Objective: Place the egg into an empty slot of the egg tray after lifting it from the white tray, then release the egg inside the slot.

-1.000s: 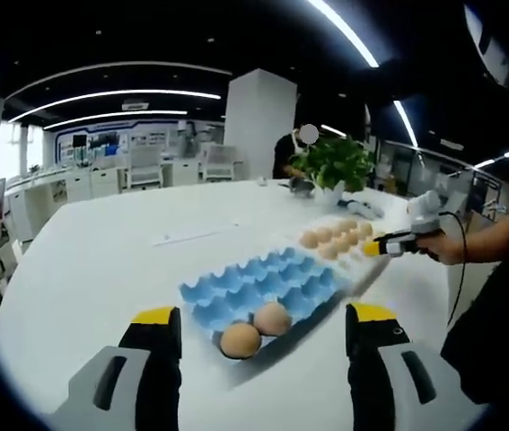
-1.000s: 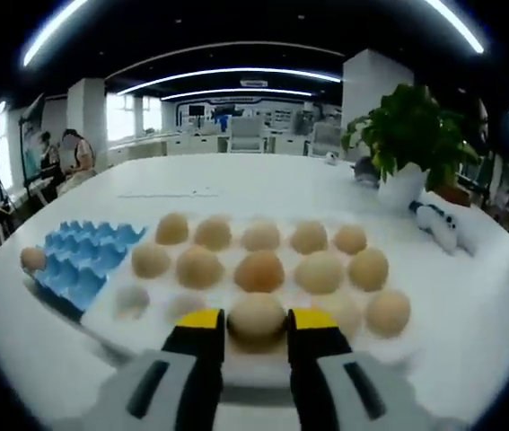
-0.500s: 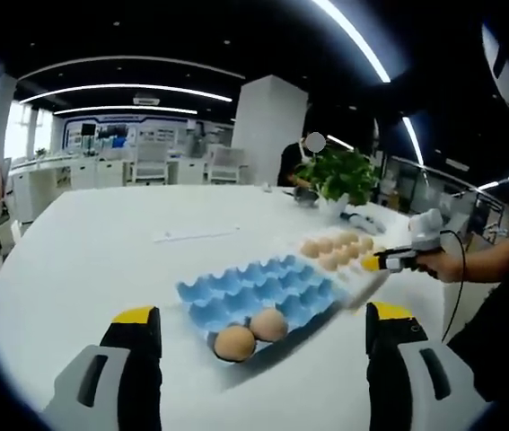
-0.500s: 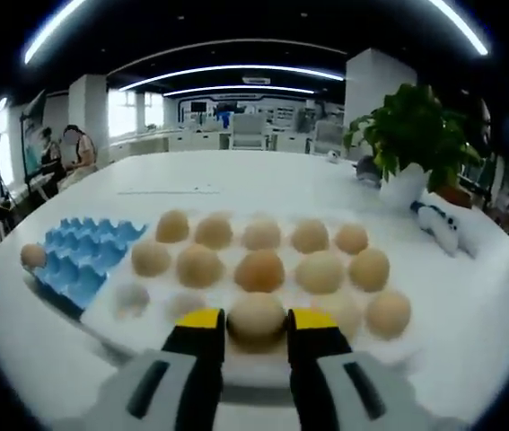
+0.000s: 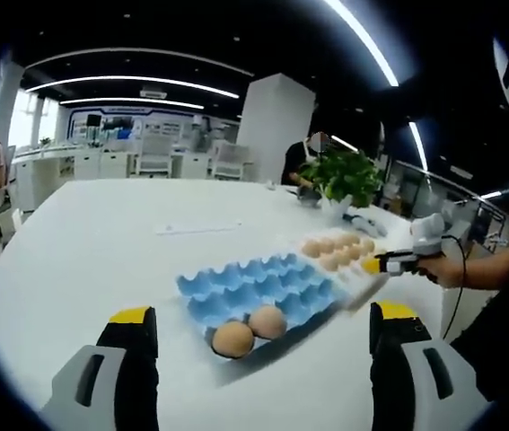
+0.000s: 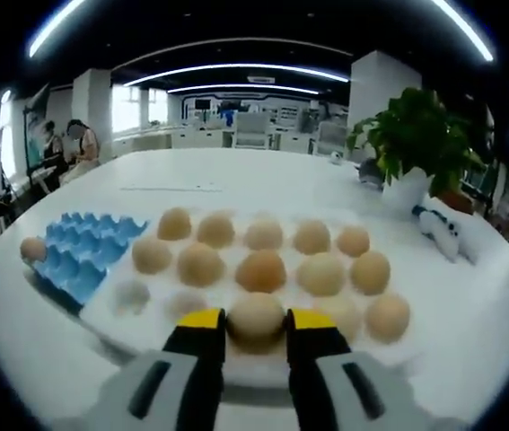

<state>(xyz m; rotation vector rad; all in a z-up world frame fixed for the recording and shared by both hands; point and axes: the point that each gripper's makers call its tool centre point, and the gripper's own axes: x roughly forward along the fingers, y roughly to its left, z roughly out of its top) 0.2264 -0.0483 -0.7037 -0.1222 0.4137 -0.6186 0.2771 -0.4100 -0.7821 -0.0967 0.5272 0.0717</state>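
Right gripper (image 6: 256, 325): jaws rise at 6 o'clock in the right gripper view, yellow tips clamped on either side of one pale egg (image 6: 256, 316). That egg sits in the nearest row of the white tray (image 6: 434, 346), at the tray's front edge.

White tray: holds rows of brown and pale eggs; a darker brown egg (image 6: 260, 269) lies just beyond the gripped one, toward 12 o'clock. In the left gripper view the same tray (image 5: 362, 287) lies at 3 o'clock, touching the far end of the egg tray, with the right gripper (image 5: 372, 265) at its near edge, held by a person's hand (image 5: 447, 268).

Blue egg tray (image 5: 263, 285): centre of the left gripper view, most slots empty. Two brown eggs (image 5: 233, 338) sit side by side in its nearest row, toward 6 o'clock. In the right gripper view the tray (image 6: 79, 256) lies at 9 o'clock, beside the white tray, with one egg visible at its outer end.

Left gripper (image 5: 256, 337): jaws wide apart at 6 o'clock, nothing between them, hanging over the white table (image 5: 92, 260) just short of the egg tray.

Potted plant (image 6: 416, 144): green leaves, white pot, on the table at 2 o'clock beyond the white tray.

Background: office desks and chairs, a seated person (image 6: 82, 144) at 10 o'clock.
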